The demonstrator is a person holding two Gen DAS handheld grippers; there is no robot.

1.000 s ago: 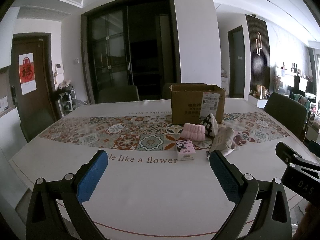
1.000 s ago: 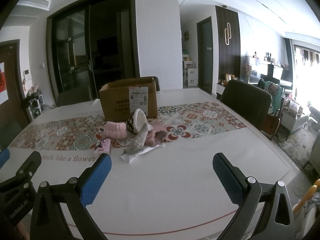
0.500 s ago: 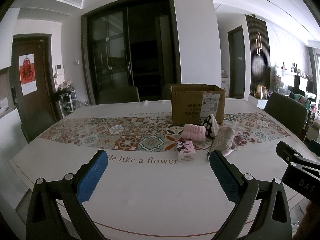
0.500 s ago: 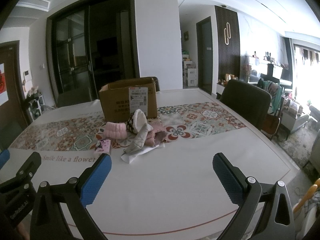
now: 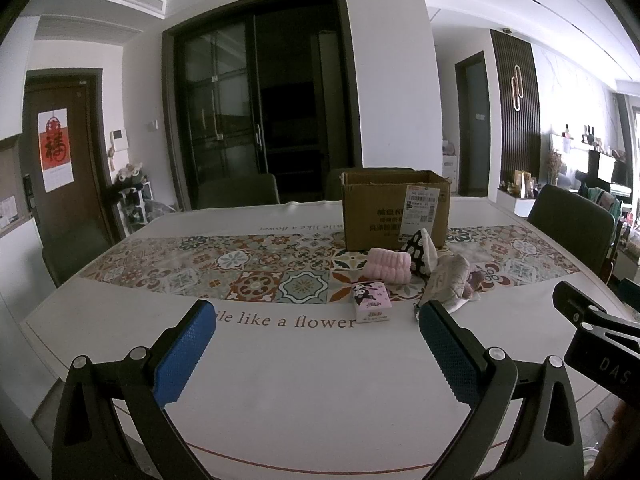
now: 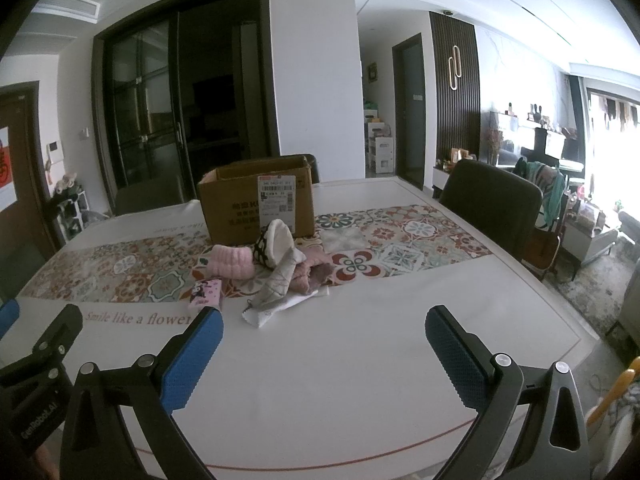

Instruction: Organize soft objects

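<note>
1. Two grippers, left gripper (image 5: 314, 314) and right gripper (image 6: 324, 322), hovering low over the near part of the table (image 5: 320, 380), fingers spread wide, nothing between the blue pads (image 5: 182, 354).
2. Almost nothing changed over the last second: same poses, same framing, at most a slight drift. No approach begun, so the task stands at its very start.
3. Soft objects still heaped on the patterned runner (image 5: 224, 270), well apart from both grippers: pink fluffy roll (image 5: 390, 266), black-and-white pouch (image 5: 418, 250), pale cloth bundle (image 6: 282, 280), pink-mauve fabric (image 6: 310, 272); small pink packet (image 5: 370, 304) just in front.
4. Cardboard box (image 5: 394, 210) open-topped, right behind the heap; probably the destination.
5. Likely next: reach forward to the nearest item of the heap.
</note>
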